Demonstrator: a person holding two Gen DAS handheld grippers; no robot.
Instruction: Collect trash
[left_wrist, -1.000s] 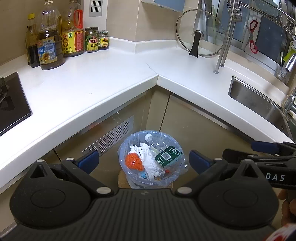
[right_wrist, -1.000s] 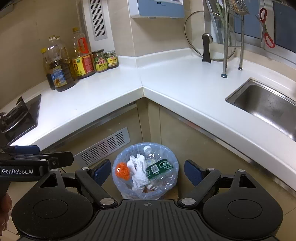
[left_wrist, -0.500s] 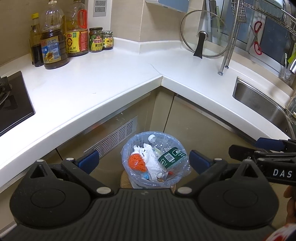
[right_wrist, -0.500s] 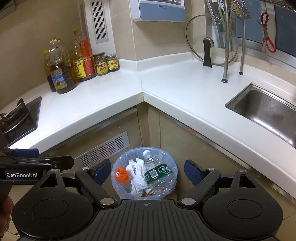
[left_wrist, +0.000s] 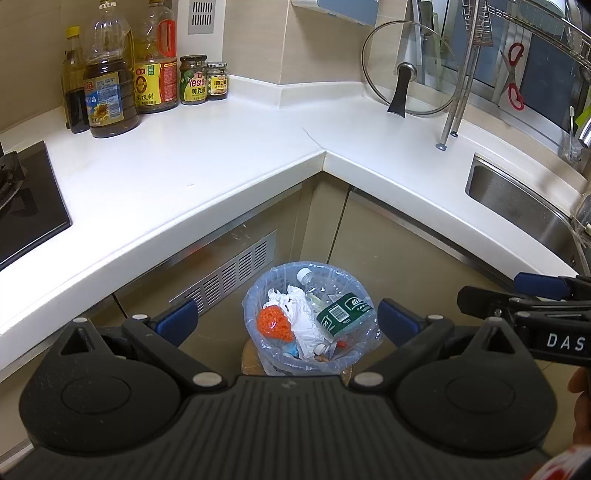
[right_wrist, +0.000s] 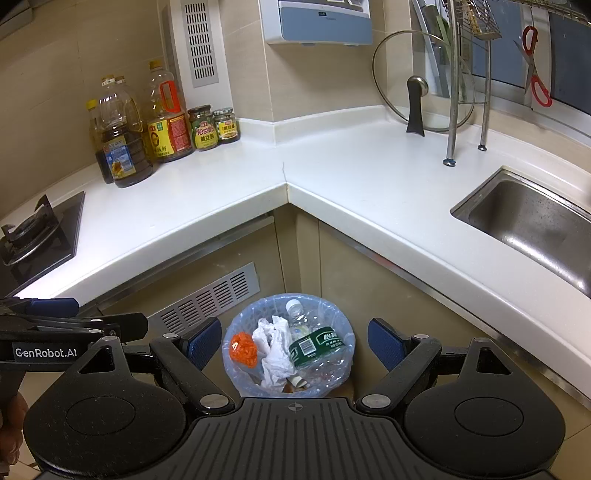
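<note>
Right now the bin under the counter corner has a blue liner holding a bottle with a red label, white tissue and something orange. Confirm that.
Not quite: the bottle label is green, as the right wrist view shows. The rest holds: blue-lined bin, white tissue, orange item.

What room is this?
It looks like a home kitchen: a steel sink set in the white L-shaped counter, a black gas stove at the left, and cooking oil bottles in the corner.

A white L-shaped countertop (right_wrist: 369, 177) carries tall amber oil bottles (right_wrist: 125, 147) and two small green-labelled jars (right_wrist: 212, 127) in the corner. A round glass pot lid (right_wrist: 421, 81) stands upright near a stainless steel sink (right_wrist: 535, 225). Red-handled scissors (right_wrist: 535, 70) hang above.
</note>
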